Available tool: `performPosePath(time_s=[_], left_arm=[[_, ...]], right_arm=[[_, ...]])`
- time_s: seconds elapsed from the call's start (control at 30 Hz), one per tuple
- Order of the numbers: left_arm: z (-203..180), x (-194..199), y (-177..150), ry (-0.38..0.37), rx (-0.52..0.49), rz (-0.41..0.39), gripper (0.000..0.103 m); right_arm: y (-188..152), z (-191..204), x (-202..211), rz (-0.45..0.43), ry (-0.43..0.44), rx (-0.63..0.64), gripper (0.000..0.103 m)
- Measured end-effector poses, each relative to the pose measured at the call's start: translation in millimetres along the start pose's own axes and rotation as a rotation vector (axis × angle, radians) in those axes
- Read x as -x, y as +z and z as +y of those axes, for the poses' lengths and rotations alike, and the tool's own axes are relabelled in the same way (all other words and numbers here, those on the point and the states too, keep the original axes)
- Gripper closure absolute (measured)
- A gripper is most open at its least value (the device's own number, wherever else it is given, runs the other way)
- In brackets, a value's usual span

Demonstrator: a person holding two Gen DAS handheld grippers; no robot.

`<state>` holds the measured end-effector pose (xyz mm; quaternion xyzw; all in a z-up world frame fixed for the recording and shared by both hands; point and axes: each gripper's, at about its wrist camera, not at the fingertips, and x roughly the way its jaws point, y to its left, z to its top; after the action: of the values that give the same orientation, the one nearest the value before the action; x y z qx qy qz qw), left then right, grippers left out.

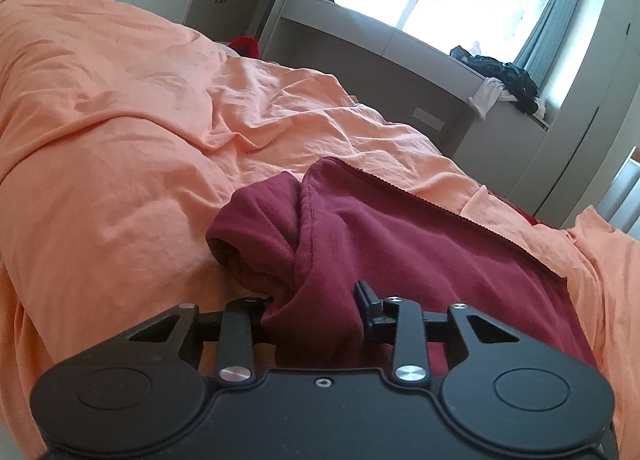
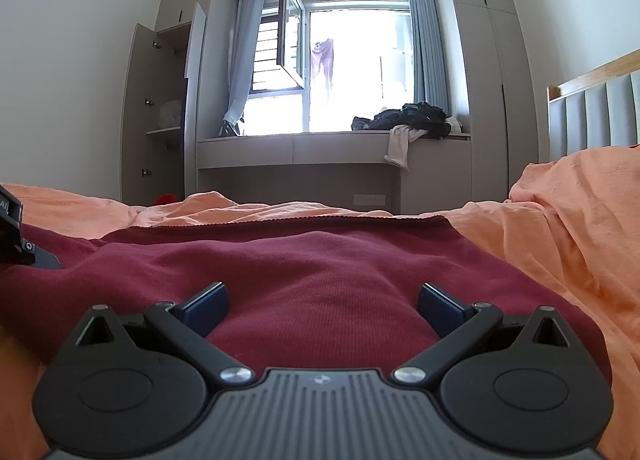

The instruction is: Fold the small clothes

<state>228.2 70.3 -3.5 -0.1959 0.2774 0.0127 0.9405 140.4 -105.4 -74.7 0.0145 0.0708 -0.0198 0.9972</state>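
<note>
A maroon knit garment (image 1: pixel 400 244) lies spread on the orange bed cover (image 1: pixel 120 119), with a rolled sleeve opening (image 1: pixel 240 232) at its left side. My left gripper (image 1: pixel 316 300) is shut on a bunched fold of the garment's near edge. The cloth fills the gap and hides the left fingertip. In the right wrist view the garment (image 2: pixel 320 252) lies flat ahead. My right gripper (image 2: pixel 322 304) rests low over it, open, its blue pads (image 2: pixel 208 302) wide apart with nothing pinched. Part of the left gripper (image 2: pixel 16 236) shows at the left edge.
The orange bed cover (image 2: pixel 560 219) is rumpled around the garment. Beyond the bed stand a window bench with a pile of dark clothes (image 2: pixel 408 117), an open cupboard (image 2: pixel 160 111) at the left and a padded headboard (image 2: pixel 592 107) at the right.
</note>
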Motion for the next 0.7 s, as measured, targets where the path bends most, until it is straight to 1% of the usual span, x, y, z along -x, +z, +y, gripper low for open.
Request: performPosePath(time_s=[0.07,0.1,0.17,0.23,0.3,0.37,0.43,0.53,0.63,0.7], left_arm=[[-3.2,-0.4,-0.4,0.004,-0.027,-0.002,0.073],[-6.5,-0.8,-0.4,0.005,-0.046,-0.002,0.077],[-13.0,0.2,0.2,0.015,-0.080,-0.014,0.081],[-17.2,3.7,3.4,0.007,-0.103,-0.031,0.085],[-19.5,9.1,9.2,-0.024,-0.109,-0.052,0.086],[-24.2,13.5,15.4,-0.055,-0.124,-0.071,0.086],[-35.1,18.1,22.0,-0.092,-0.169,-0.097,0.087],[-64.1,24.5,27.5,-0.154,-0.282,-0.144,0.087],[-105.1,30.4,29.0,-0.198,-0.404,-0.183,0.087],[-129.5,32.5,26.8,-0.226,-0.457,-0.191,0.087]], right_arm=[[2.0,-0.7,-1.1,0.010,0.007,0.002,0.000],[3.6,-1.6,-1.6,0.016,0.013,0.005,0.000],[10.0,-5.6,-3.4,0.046,0.038,0.018,0.000],[17.1,-10.1,-4.1,0.076,0.064,0.023,0.000],[22.7,-17.0,0.1,0.078,0.075,0.015,0.000],[23.1,-24.6,10.0,0.048,0.056,-0.002,0.000],[22.7,-34.7,19.0,0.037,0.050,-0.009,0.000],[22.2,-52.3,33.8,0.023,0.026,-0.019,0.000],[25.5,-69.9,47.2,0.020,-0.016,-0.013,0.000],[27.7,-82.6,56.4,0.013,-0.053,-0.015,0.000]])
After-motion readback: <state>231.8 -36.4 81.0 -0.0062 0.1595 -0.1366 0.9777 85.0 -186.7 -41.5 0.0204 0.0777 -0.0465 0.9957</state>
